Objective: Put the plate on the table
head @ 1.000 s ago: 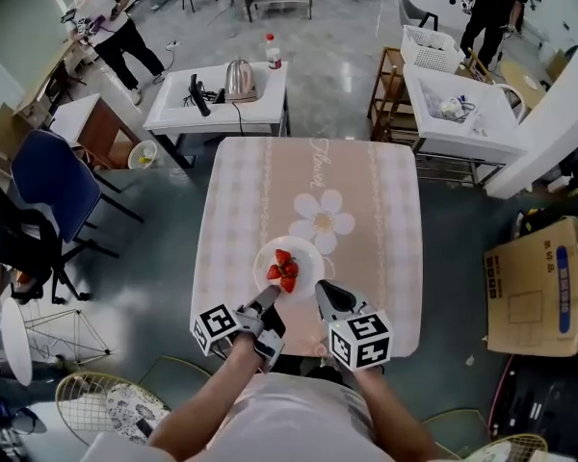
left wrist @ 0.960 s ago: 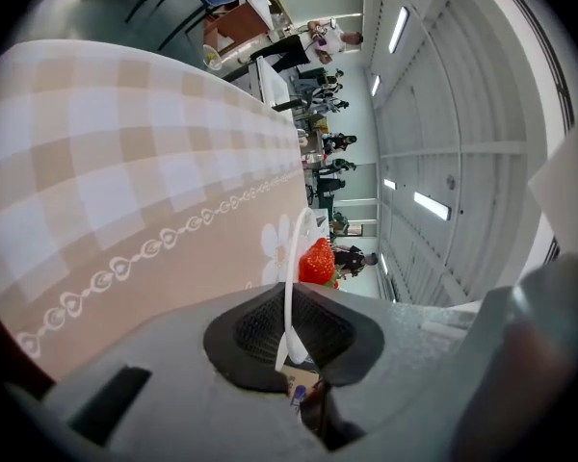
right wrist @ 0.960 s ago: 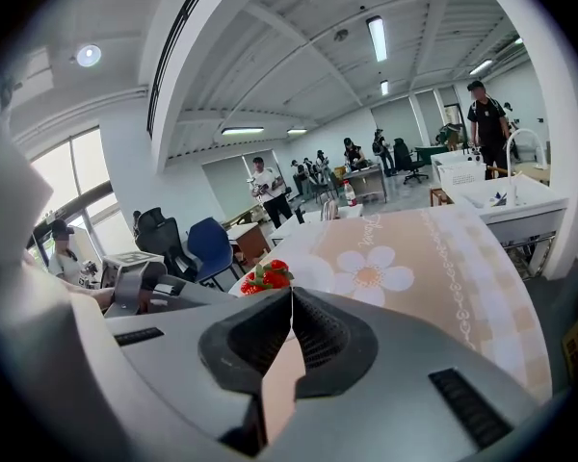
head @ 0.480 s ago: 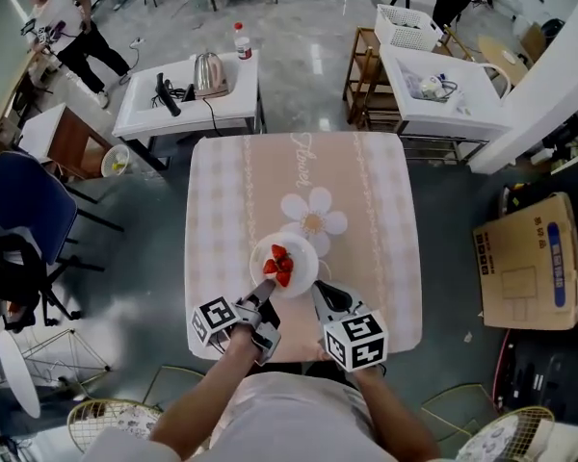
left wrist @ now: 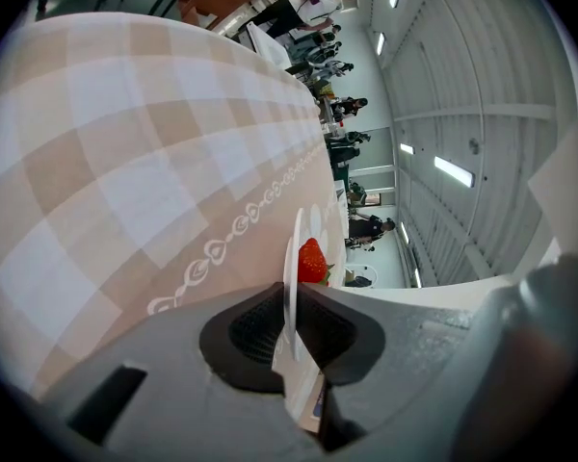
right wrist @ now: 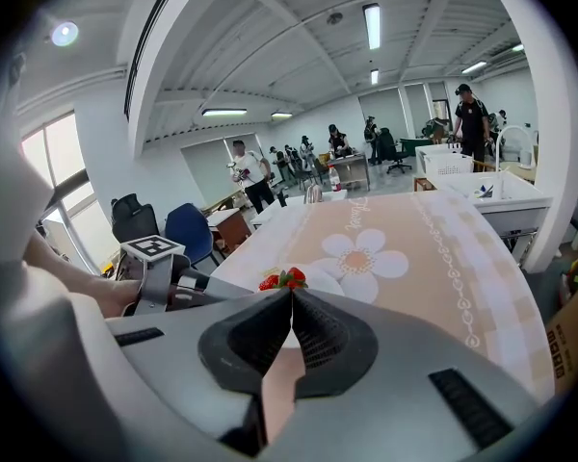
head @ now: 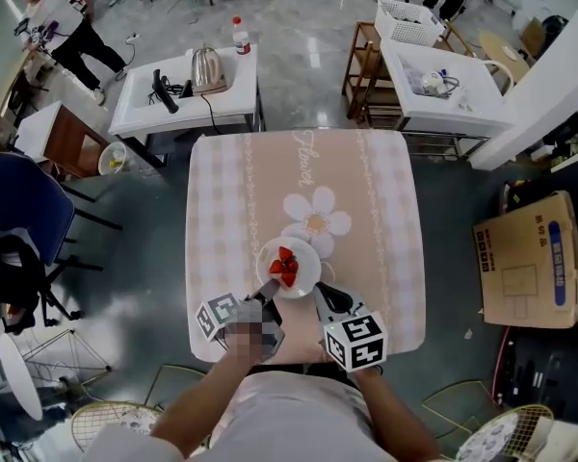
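Observation:
A white plate with strawberries sits low over the checked tablecloth, near its front edge, just before the printed flower. My left gripper is shut on the plate's near rim. In the left gripper view the plate shows edge-on between the jaws, with a strawberry behind it. I cannot tell whether the plate touches the cloth. My right gripper is shut and empty, just right of the plate. The right gripper view shows its tips closed, with the strawberries beyond them.
Beyond the table stands a white side table with a kettle and a bottle. A blue chair stands at the left. A cardboard box and a white table with a basket are at the right.
The head camera has shifted a little. The plate stays in front of the flower with my left gripper on its rim. My right gripper stays shut beside it.

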